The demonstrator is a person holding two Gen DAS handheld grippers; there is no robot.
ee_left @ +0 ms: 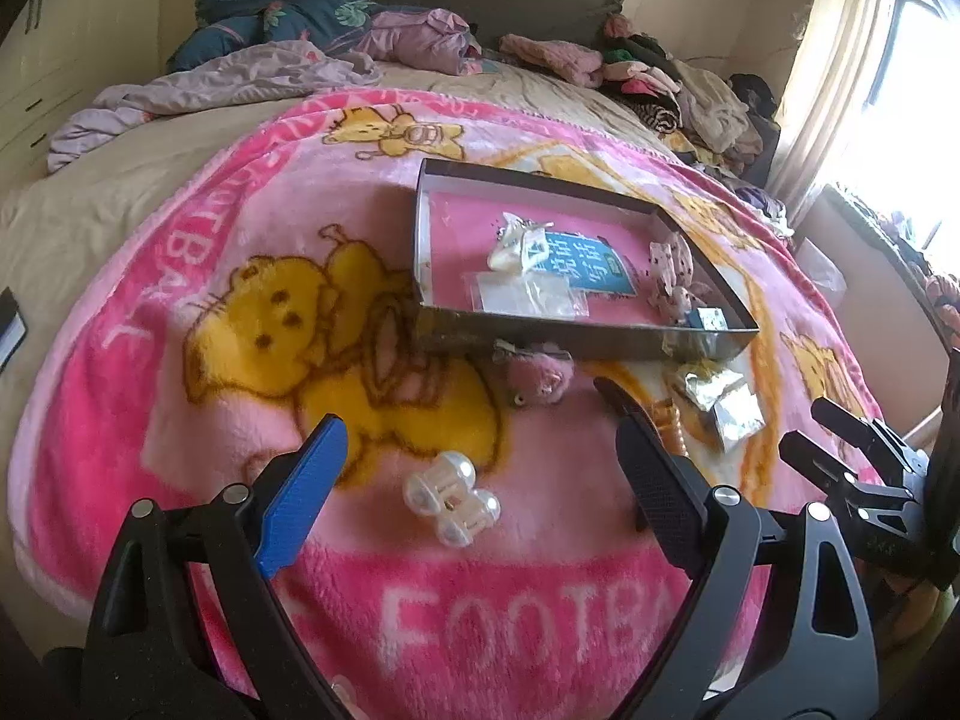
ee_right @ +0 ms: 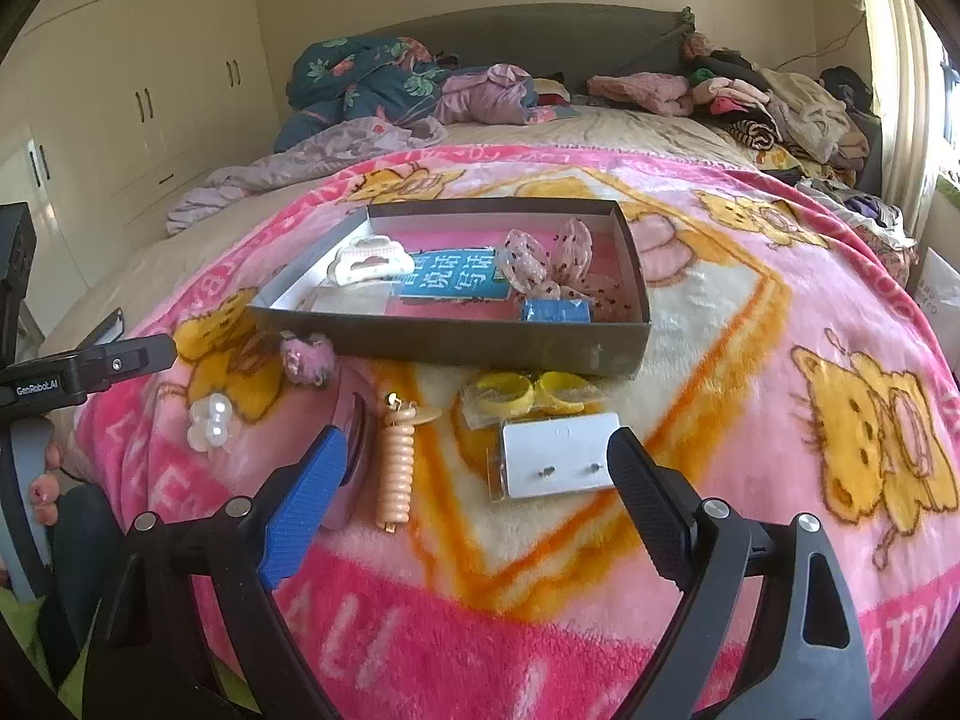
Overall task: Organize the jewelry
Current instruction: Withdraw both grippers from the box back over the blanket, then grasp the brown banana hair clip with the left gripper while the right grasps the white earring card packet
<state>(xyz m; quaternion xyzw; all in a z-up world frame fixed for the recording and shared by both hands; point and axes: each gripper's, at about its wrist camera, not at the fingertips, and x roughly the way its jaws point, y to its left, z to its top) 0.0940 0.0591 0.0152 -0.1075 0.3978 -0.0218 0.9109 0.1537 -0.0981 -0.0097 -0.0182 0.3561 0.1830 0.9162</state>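
A dark cardboard box [ee_left: 576, 345] [ee_right: 480, 342] lies on the pink blanket and holds a white claw clip [ee_right: 363, 258], a spotted bow [ee_right: 561, 267] and small packets. My left gripper [ee_left: 471, 414] is open and empty, with a pearl hair clip [ee_left: 451, 501] [ee_right: 209, 420] on the blanket between its fingers. A pink fuzzy clip [ee_left: 534, 378] [ee_right: 306, 357] lies by the box's front wall. My right gripper [ee_right: 477, 441] is open and empty above a white earring card [ee_right: 561, 462] and a peach spiral clip [ee_right: 397, 468]. Yellow bangles [ee_right: 528, 396] in plastic lie behind the card.
The pink cartoon blanket [ee_left: 420, 618] [ee_right: 750, 480] covers a bed. Piles of clothes [ee_right: 420, 90] lie at the headboard. Wardrobes [ee_right: 150, 90] stand to the left, a bright window [ee_left: 900, 90] to the right. The right gripper shows at the left view's right edge [ee_left: 852, 456].
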